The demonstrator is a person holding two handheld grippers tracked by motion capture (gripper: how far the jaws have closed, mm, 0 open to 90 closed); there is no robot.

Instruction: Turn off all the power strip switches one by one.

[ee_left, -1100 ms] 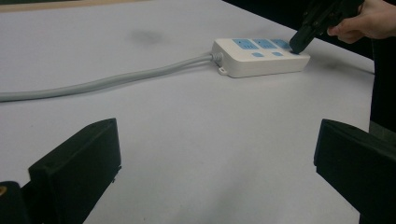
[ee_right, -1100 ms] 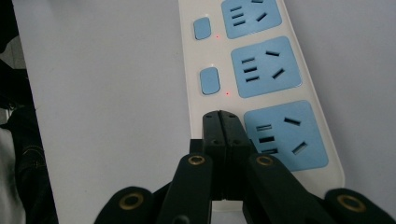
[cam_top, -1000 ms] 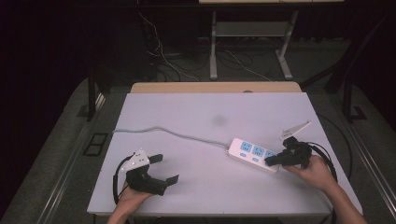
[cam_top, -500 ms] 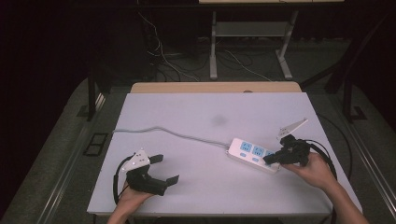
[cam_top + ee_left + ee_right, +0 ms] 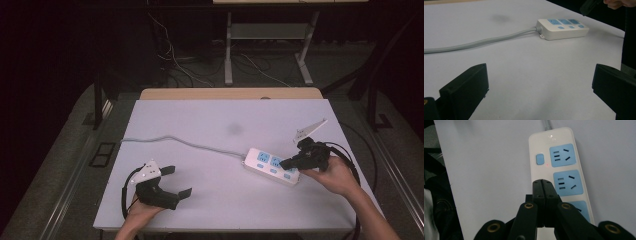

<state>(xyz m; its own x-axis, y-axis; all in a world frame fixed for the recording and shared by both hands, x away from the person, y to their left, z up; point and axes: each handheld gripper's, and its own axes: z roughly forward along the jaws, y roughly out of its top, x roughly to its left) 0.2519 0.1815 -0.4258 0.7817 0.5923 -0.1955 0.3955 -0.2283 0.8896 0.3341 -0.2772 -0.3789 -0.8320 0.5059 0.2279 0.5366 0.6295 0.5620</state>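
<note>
The power strip, a glossy white plastic bar with three pale blue sockets and rounded blue buttons, lies flat at the table's right side, its grey round cord snaking off to the left. The right gripper has its matte black jaws pressed together, tips over the strip's button edge. The left gripper rests near left, blocky jaws wide apart.

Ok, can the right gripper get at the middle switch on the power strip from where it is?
Probably yes. The right gripper, jaws shut, sits directly above the power strip at its switch row, with nothing between them.
</note>
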